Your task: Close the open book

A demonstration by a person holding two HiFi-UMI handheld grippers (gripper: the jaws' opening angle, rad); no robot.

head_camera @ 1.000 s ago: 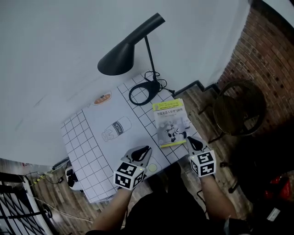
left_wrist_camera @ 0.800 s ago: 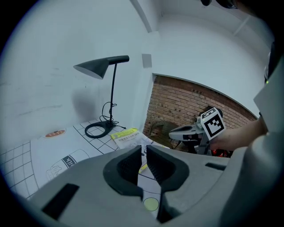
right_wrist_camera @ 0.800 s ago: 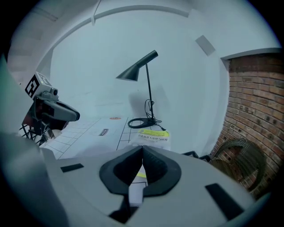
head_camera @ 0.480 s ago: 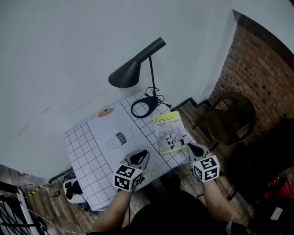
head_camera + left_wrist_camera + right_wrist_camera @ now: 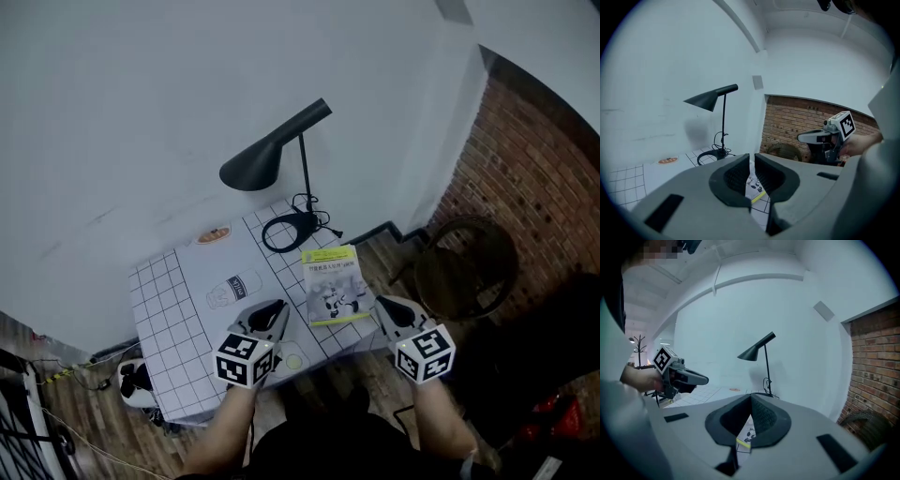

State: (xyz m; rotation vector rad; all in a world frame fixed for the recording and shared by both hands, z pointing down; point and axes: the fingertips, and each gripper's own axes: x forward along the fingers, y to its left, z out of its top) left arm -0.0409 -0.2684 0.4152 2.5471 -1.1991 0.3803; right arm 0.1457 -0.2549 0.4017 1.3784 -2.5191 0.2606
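Left gripper (image 5: 274, 311) and right gripper (image 5: 387, 307) have both come up off the table (image 5: 169, 291) since a second ago. Book (image 5: 330, 284) lies shut, cover up, by its front right edge. Right jaws are together, left a crack apart, both empty. Looks done imo: stay clear, don't nudge that cover.

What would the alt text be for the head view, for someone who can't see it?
Seen from above, a closed book lies cover-up near the right edge of a white gridded table, by a black desk lamp. A person holds the left gripper and right gripper in the air at the near edge, either side of the book.
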